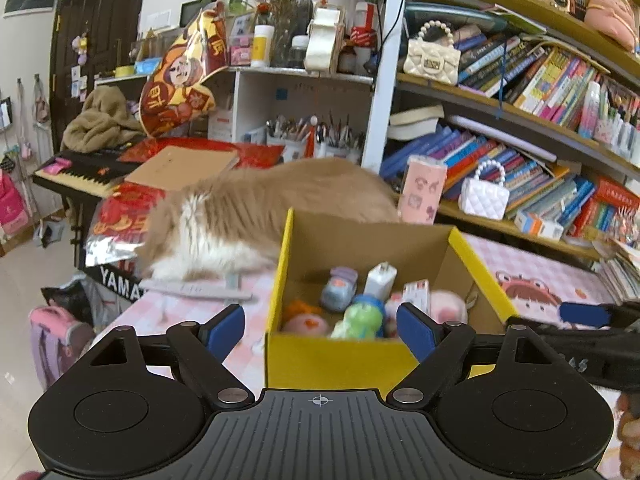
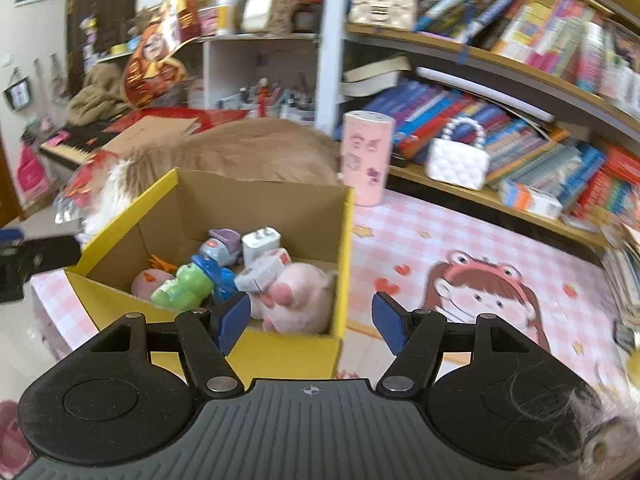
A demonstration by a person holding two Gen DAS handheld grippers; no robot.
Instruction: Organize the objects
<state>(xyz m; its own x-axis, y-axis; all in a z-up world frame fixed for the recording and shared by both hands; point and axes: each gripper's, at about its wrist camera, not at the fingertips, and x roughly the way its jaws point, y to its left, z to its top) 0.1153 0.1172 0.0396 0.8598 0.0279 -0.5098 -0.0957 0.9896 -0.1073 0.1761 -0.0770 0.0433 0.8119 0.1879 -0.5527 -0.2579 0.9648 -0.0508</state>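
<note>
Left wrist view: the yellow cardboard box (image 1: 484, 268) stands open on the pink checked table mat (image 1: 560, 272), just beyond the left gripper (image 1: 320, 326), whose blue pads are spread apart with nothing between them. Inside the box lie a green frog toy (image 1: 356, 322), a white charger plug (image 1: 380, 280), a grey-blue toy car (image 1: 338, 288), a small white carton (image 1: 416, 292) and a pink plush (image 1: 450, 306). At the far right edge the right gripper (image 1: 584, 315) shows one blue pad beside the box.

In the right wrist view the box (image 2: 342, 264) sits left of centre, its near right corner between the released fingers of the right gripper (image 2: 310, 322), which grasp nothing. A fluffy tan-and-white cat (image 1: 248, 216) lies behind the box, far left. A pink cylinder (image 2: 366, 156) stands at the far right of the box, before the crowded bookshelf (image 2: 520, 72).
</note>
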